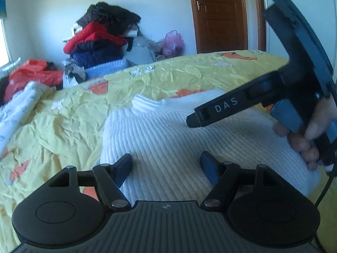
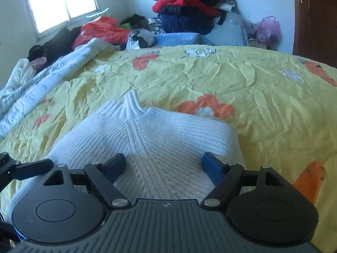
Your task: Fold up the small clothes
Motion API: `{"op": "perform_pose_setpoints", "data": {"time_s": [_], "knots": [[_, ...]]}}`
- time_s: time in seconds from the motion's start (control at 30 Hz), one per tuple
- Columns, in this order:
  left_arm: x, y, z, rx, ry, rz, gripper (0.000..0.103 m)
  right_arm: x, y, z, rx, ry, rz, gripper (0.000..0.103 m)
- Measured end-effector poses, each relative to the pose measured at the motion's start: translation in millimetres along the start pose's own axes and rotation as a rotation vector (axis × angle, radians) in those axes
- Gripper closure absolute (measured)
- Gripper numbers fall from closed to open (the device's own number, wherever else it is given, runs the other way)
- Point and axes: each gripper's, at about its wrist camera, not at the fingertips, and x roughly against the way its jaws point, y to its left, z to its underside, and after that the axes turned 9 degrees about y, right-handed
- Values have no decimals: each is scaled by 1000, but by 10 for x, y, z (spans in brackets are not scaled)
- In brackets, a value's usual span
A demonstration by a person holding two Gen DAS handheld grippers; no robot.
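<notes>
A small white ribbed knit sweater (image 1: 168, 135) lies on the yellow flowered bedspread (image 1: 63, 122), its neck pointing away. My left gripper (image 1: 166, 164) is open and empty just above the sweater's near part. The right gripper's body (image 1: 231, 105) crosses the left wrist view at the right, held in a hand above the sweater. In the right wrist view the sweater (image 2: 160, 135) has its sides folded in, and my right gripper (image 2: 164, 164) is open and empty over its near end. Part of the left gripper (image 2: 29, 168) shows at the left edge.
A pile of dark, red and blue clothes (image 2: 189, 10) stands beyond the bed by the wall. A white printed quilt (image 2: 42, 78) and a red bag (image 2: 101, 31) lie at the left under the window (image 2: 61, 2). A brown door (image 1: 219, 14) is at the right.
</notes>
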Motion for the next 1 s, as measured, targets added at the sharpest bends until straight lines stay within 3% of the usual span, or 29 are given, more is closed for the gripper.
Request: {"op": "perform_pose_setpoints", "data": {"time_s": [0.2,0.3,0.4,0.47,0.57,0.63,1.0], "knots": [[-51,29,-42,8,-3,13,31,34,51,-3,33,-5,2,22],[136,97,1,61,-4,10,30,295,92,61,-17,-51,23,22],[371,137,105,92,-18,27,30,656,190,261,-45,-120,-33,21],[361,121,137,100,2,39,29,753,246,388,-49,-128,-55,13],[246,67,157,86,-1,22,25,496,263,509,-7,-34,12,14],[216,59,130,89,5,18,25,416,199,607,12,-88,1,12],[245,44,174,76,-14,6,24,460,220,619,1,-92,-10,11]]}}
